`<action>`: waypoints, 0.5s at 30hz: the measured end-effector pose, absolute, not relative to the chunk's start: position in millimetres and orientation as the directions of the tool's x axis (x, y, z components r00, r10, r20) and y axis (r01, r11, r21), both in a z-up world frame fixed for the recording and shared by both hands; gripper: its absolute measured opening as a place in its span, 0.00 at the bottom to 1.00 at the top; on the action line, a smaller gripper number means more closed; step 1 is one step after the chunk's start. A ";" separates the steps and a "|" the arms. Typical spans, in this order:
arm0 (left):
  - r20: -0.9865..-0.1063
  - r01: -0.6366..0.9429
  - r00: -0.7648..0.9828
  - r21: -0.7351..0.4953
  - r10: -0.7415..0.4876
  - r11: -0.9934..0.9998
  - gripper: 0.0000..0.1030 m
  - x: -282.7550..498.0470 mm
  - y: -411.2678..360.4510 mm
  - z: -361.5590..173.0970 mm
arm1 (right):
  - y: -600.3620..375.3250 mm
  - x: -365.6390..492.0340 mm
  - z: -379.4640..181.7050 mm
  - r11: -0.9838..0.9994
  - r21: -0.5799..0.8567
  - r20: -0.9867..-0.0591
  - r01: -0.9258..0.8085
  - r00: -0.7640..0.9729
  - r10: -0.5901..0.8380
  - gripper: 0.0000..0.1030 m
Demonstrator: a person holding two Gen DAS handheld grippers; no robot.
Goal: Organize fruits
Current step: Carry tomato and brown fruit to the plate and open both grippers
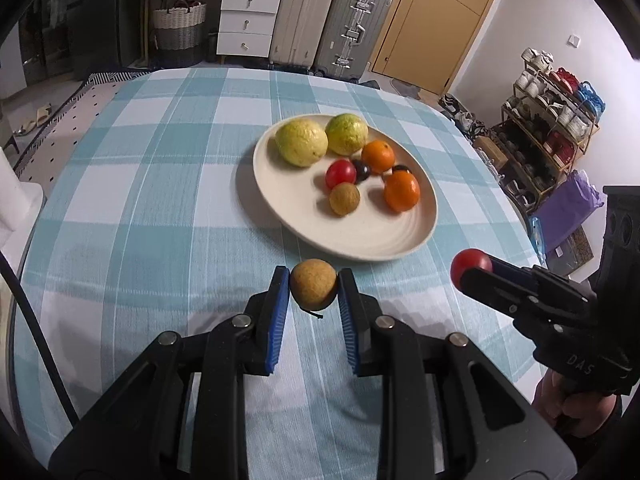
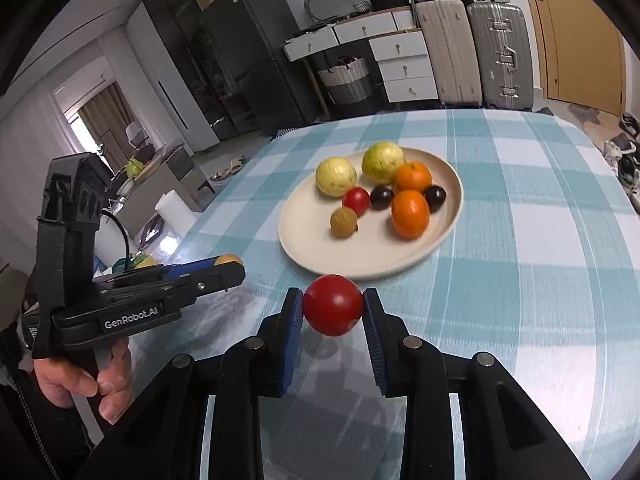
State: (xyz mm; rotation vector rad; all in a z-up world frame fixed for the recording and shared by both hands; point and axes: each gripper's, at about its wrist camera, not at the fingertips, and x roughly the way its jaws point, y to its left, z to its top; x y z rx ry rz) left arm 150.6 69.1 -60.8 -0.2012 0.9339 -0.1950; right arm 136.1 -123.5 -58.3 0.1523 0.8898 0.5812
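Observation:
A cream plate on the checked tablecloth holds two yellow-green guavas, two oranges, a red tomato, a brown longan and dark grapes. My left gripper is shut on a brown longan, held above the cloth just short of the plate's near rim. My right gripper is shut on a red cherry tomato, also just short of the plate. Each gripper shows in the other's view: the right one and the left one.
The table is covered by a blue-and-white checked cloth. Beyond it stand white drawers, suitcases, a woven basket, a yellow door and a shoe rack at the right.

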 end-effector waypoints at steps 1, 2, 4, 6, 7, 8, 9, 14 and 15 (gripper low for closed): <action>-0.774 0.078 0.580 -0.258 -0.254 0.963 0.21 154.6 69.8 -60.4 | -123.1 138.6 -57.5 0.836 0.361 -0.686 -0.414 0.489 0.538 0.30; -0.774 0.077 0.581 -0.258 -0.254 0.963 0.21 158.5 69.9 -60.1 | -122.5 141.7 -56.7 0.834 0.364 -0.684 -0.415 0.488 0.542 0.30; -0.773 0.078 0.581 -0.259 -0.255 0.963 0.21 167.5 70.0 -59.8 | -121.2 149.7 -54.1 0.835 0.361 -0.680 -0.415 0.495 0.541 0.30; -0.774 0.082 0.578 -0.260 -0.258 0.962 0.21 176.1 69.7 -60.3 | -120.2 157.8 -51.9 0.833 0.364 -0.675 -0.417 0.497 0.544 0.30; -0.776 0.082 0.576 -0.260 -0.259 0.962 0.21 181.3 69.5 -60.7 | -119.8 162.6 -51.0 0.833 0.365 -0.674 -0.416 0.500 0.545 0.30; -0.775 0.082 0.576 -0.262 -0.261 0.961 0.21 186.5 69.8 -61.3 | -119.3 165.9 -50.7 0.834 0.366 -0.674 -0.414 0.500 0.544 0.30; -0.774 0.081 0.576 -0.265 -0.262 0.961 0.21 191.1 69.9 -61.8 | -118.4 171.0 -49.8 0.834 0.368 -0.675 -0.411 0.499 0.544 0.30; -0.772 0.081 0.574 -0.280 -0.274 0.957 0.21 215.7 70.0 -64.5 | -110.1 196.6 -43.7 0.833 0.363 -0.668 -0.417 0.506 0.545 0.30; -0.772 0.084 0.573 -0.281 -0.277 0.956 0.21 220.7 69.4 -65.3 | -107.3 202.6 -43.5 0.834 0.360 -0.669 -0.418 0.506 0.544 0.30</action>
